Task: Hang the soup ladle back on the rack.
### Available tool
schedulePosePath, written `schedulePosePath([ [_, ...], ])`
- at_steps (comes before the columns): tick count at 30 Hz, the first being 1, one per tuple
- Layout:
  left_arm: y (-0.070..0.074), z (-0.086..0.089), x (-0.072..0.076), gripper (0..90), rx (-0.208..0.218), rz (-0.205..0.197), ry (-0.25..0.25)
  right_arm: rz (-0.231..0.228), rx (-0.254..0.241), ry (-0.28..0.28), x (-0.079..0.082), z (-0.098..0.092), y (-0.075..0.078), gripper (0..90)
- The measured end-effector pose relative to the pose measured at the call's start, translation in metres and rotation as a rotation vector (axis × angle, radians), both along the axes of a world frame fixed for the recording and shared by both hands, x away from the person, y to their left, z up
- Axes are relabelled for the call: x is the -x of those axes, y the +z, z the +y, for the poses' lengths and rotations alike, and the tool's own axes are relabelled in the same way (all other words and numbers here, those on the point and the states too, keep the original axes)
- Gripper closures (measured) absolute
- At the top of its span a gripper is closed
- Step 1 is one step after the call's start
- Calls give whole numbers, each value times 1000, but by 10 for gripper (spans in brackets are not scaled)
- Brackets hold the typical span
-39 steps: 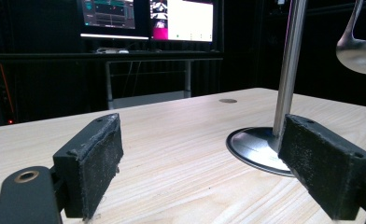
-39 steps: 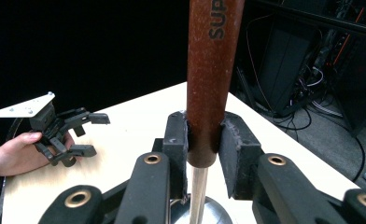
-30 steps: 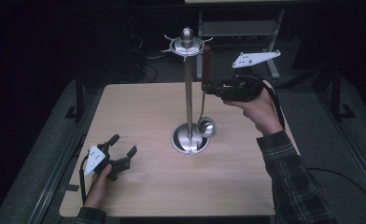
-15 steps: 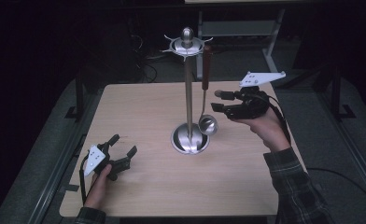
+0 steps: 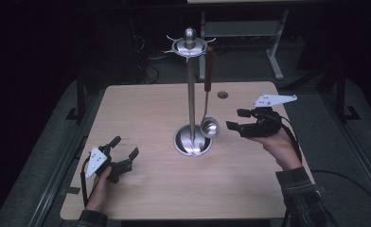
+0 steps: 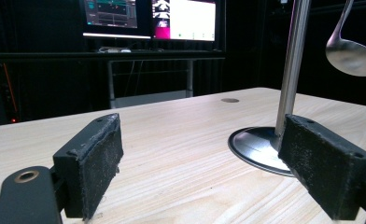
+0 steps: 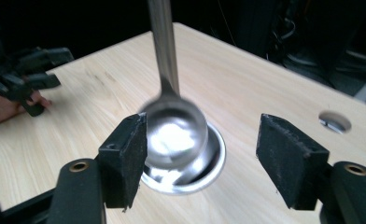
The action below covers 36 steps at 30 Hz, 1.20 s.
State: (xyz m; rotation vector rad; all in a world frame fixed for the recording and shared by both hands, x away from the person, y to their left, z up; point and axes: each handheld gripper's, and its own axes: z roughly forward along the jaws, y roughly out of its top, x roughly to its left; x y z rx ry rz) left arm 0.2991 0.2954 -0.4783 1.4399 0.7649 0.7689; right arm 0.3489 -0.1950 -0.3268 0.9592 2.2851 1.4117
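A steel utensil stand (image 5: 191, 94) rises from a round base (image 5: 192, 141) at the table's middle. A ladle (image 5: 210, 127) with a brown handle hangs from the stand's top ring, its bowl just above the base. My right gripper (image 5: 234, 119) hovers right of the bowl, level and pointing at it. Its jaws have just been opening and stand open with nothing between the pads. In the right gripper view the ladle bowl (image 7: 174, 133) hangs just ahead of the left jaw. My left gripper (image 5: 125, 146) rests open on the table at the front left, and its own view shows the stand base (image 6: 258, 147) ahead.
The wooden table (image 5: 150, 109) has a small round hole (image 5: 223, 94) behind the stand on the right. Dark floor and metal frames surround the table. Lit monitors (image 6: 151, 16) stand beyond the table's far edge in the left gripper view.
My right gripper has left the ladle's brown handle, come down and to the right, and its jaws have opened. The ladle hangs free on the stand. The left gripper has not moved.
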Motion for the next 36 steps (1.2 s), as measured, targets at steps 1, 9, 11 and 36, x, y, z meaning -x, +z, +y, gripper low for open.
schedulePosePath([
  [1,0,0,0,133,2,0,0,11,-6,-9,1,-3,-5,320],
  [9,0,1,0,132,-4,-3,-5,48,12,-42,5,-17,-34,296],
  [11,0,1,0,132,-5,-2,-7,52,28,-53,6,-19,-40,274],
  [36,0,1,0,133,-4,-2,-11,76,84,-169,33,-54,-116,143],
])
